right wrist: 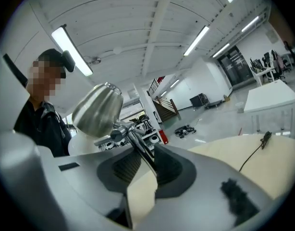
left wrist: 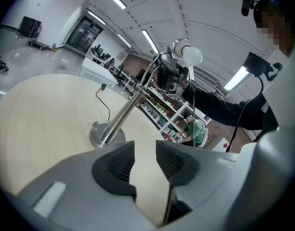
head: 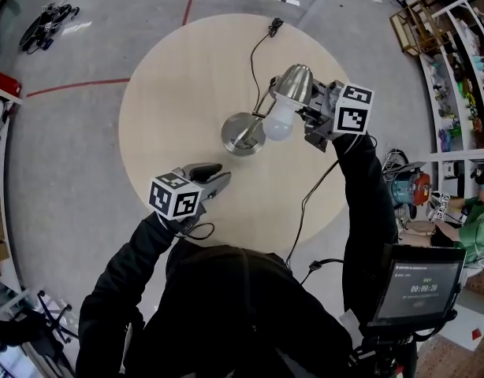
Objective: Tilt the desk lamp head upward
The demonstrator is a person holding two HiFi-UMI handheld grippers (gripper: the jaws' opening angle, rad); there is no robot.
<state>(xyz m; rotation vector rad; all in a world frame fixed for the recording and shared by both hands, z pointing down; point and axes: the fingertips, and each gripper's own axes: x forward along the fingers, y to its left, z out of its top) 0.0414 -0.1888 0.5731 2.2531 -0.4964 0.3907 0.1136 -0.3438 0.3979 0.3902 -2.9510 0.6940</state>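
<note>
A chrome desk lamp stands on the round pale table (head: 179,77), with its base (head: 243,134) near the middle. Its metal shade (head: 295,83) and white bulb (head: 278,122) lean toward me. My right gripper (head: 309,116) sits just right of the shade. In the right gripper view the lamp's thin neck (right wrist: 140,146) runs between the jaws of that gripper (right wrist: 146,165) below the shade (right wrist: 97,109), with a gap on one side, so it is open. My left gripper (head: 218,178) hovers over the table's near side, open and empty (left wrist: 145,150), facing the base (left wrist: 106,133).
The lamp's black cord (head: 258,50) trails to a plug (head: 275,27) at the table's far edge. A gripper cable (head: 313,195) crosses the near right rim. Shelves (head: 455,77) and a seated person in green (head: 478,227) are at right, a monitor (head: 419,290) below.
</note>
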